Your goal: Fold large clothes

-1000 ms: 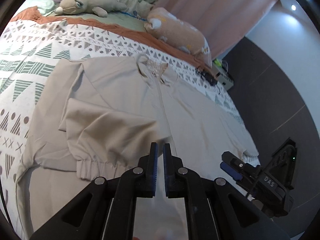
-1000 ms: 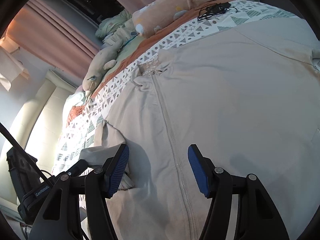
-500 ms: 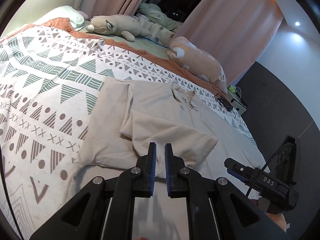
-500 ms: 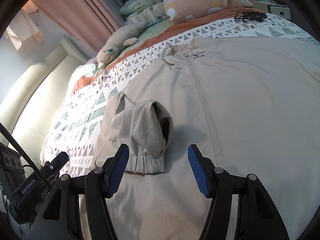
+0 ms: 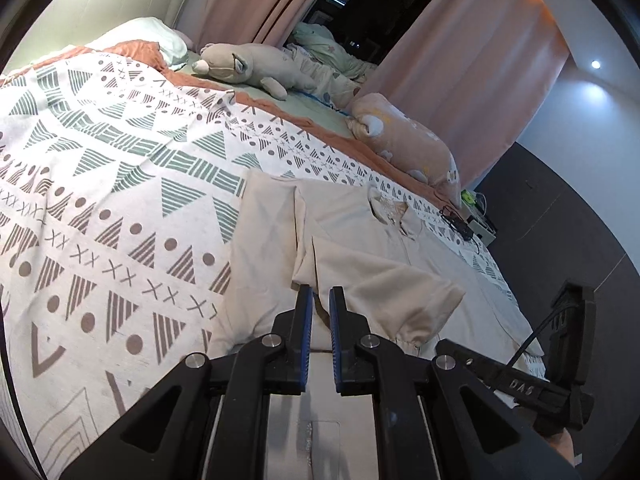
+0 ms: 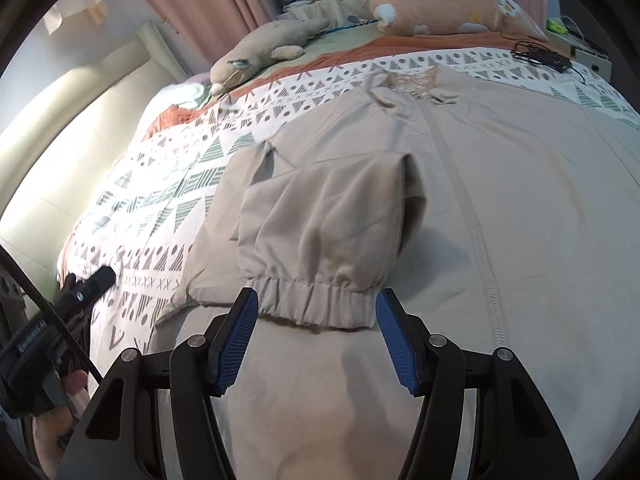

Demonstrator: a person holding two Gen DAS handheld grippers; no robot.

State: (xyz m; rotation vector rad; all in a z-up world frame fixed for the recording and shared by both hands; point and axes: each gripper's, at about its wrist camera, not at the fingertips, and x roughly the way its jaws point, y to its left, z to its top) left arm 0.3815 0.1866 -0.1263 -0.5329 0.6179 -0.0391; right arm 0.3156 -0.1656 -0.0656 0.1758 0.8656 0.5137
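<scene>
A large beige zip-front jacket (image 6: 520, 208) lies flat on the patterned bedspread (image 5: 120, 200); it also shows in the left wrist view (image 5: 360, 240). Its left sleeve (image 6: 320, 224) is folded in over the body, elastic cuff (image 6: 312, 296) toward me. My left gripper (image 5: 320, 308) hovers above the jacket's lower left part, jaws nearly together with a narrow gap and nothing between them. My right gripper (image 6: 316, 320) is open and empty, just in front of the cuff.
Two plush toys (image 5: 248, 66) (image 5: 404, 140) and pillows lie at the head of the bed. A black cable and adapter (image 5: 456, 220) sit at the bed's far right edge beside a small box (image 5: 480, 228). Pink curtains (image 5: 460, 60) hang behind.
Both grippers have pulled back and risen from the jacket. The folded sleeve now lies in full view. The left gripper's view has swung left over the bedspread. Jaws unchanged.
</scene>
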